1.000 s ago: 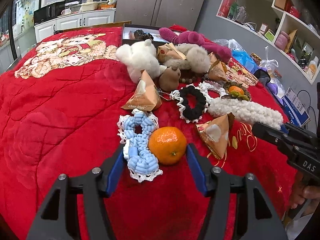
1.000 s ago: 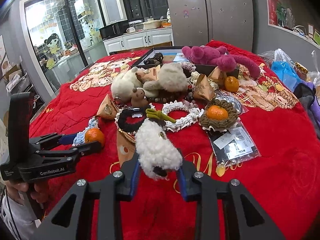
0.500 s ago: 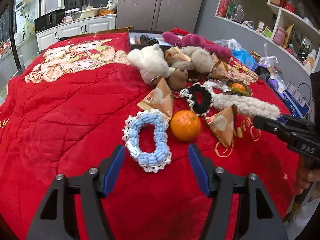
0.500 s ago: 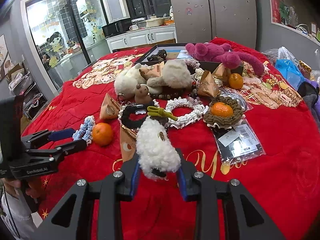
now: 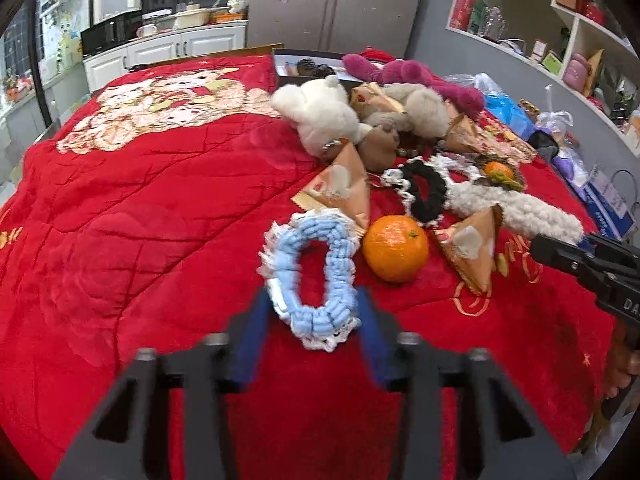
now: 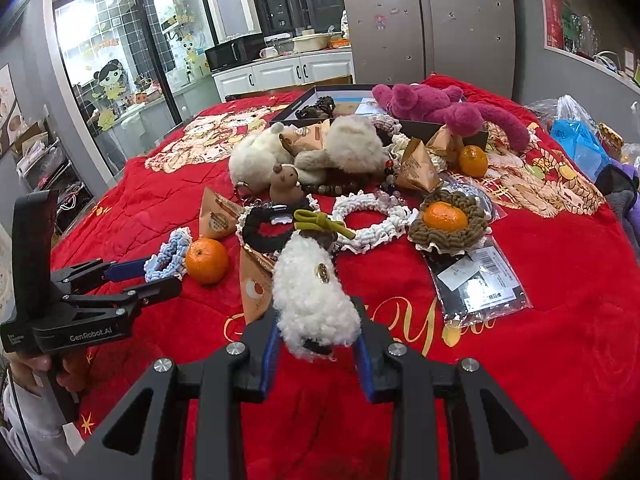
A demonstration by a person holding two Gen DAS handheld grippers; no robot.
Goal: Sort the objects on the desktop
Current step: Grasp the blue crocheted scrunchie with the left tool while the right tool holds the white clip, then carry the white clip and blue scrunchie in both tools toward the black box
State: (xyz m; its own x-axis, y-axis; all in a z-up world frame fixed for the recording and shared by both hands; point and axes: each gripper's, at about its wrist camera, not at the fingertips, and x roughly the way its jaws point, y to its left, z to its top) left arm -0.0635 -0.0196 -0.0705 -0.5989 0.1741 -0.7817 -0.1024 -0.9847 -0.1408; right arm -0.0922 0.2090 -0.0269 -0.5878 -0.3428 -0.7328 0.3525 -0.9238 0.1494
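- Since the earlier frames the left hand-held gripper has left the orange and slid over to the blue scrunchie, and its jaws now stand on either side of the scrunchie's near end, much closer together than before; motion blur hides whether the blue pads press the fabric.
- Low in the centre of the left wrist view, that blue scrunchie with white lace trim lies flat on the red blanket that covers the surface.
- Just right of it sits the orange, touching neither jaw, with a triangular snack packet just above the scrunchie.
- At the bottom centre of the right wrist view, the right hand-held gripper is clamped on the near end of a fluffy white hair clip, as it was before.
- Beyond the clip lie a black scrunchie, a white scrunchie and a brown crocheted coaster carrying a second orange.
- Further up the frame, a white plush toy and a pink plush toy crowd around a dark tray.
- A clear packaged item lies at centre right.
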